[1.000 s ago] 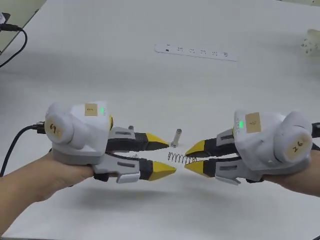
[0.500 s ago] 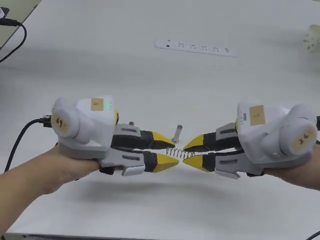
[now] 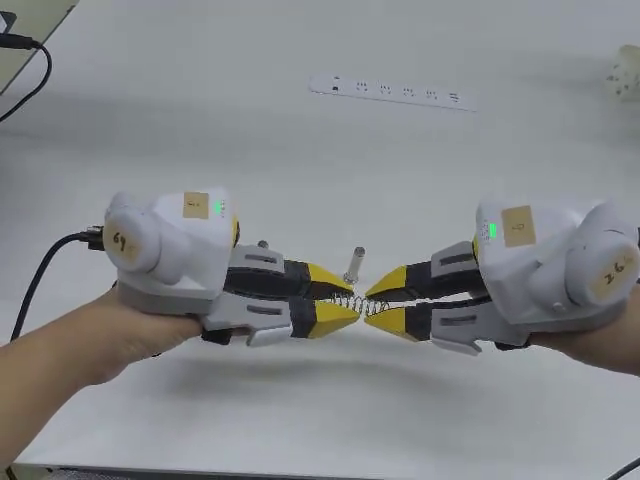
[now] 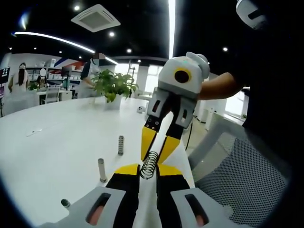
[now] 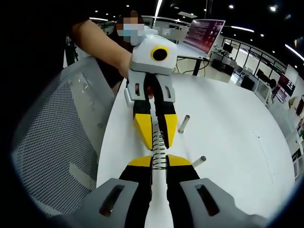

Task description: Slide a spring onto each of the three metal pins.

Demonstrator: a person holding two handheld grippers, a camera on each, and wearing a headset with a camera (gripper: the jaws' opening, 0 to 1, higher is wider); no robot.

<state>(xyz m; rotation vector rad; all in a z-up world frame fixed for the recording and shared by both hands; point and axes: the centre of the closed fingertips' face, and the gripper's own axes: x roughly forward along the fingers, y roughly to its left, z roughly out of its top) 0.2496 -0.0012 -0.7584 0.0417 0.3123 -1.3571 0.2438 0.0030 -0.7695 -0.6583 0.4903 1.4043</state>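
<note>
Two tongs meet tip to tip above the bench [image 3: 300, 160], w/ the spring [image 3: 358, 300] strung btwn them, clear of the surface. Left tongs [image 3: 345, 300] are narrow, yellow tips pinched on the spring's left end. Right tongs [image 3: 385, 300] are likewise narrow, nipping the other end. Each is held in a hand, bodies approx level, pointing at each other.

Left gripper view: left tongs [image 4: 148, 169] at bottom w/ one spring [image 4: 148, 165] end sitting btwn the tips; right tongs [image 4: 153, 156] reach in from above onto the same coil.

Right gripper view: right tongs [image 5: 160, 161] shut to a slit on the spring [image 5: 157, 137], which runs straight up into the left tongs [image 5: 160, 147].

Pins: in left gripper view, 3 stand apart on the bench, off to one side of the tongs: far pin [image 4: 120, 145], mid pin [image 4: 101, 170], near pin [image 4: 65, 203]. Far pin looks ribbed; can't tell if a coil sits on it.

Head view: one upright pin [image 3: 354, 265] just behind the meeting tips, not touching them. Power strip [image 3: 395, 95] lies well back. Black cable [image 3: 40, 275] trails from the rear of the left tongs.
</note>
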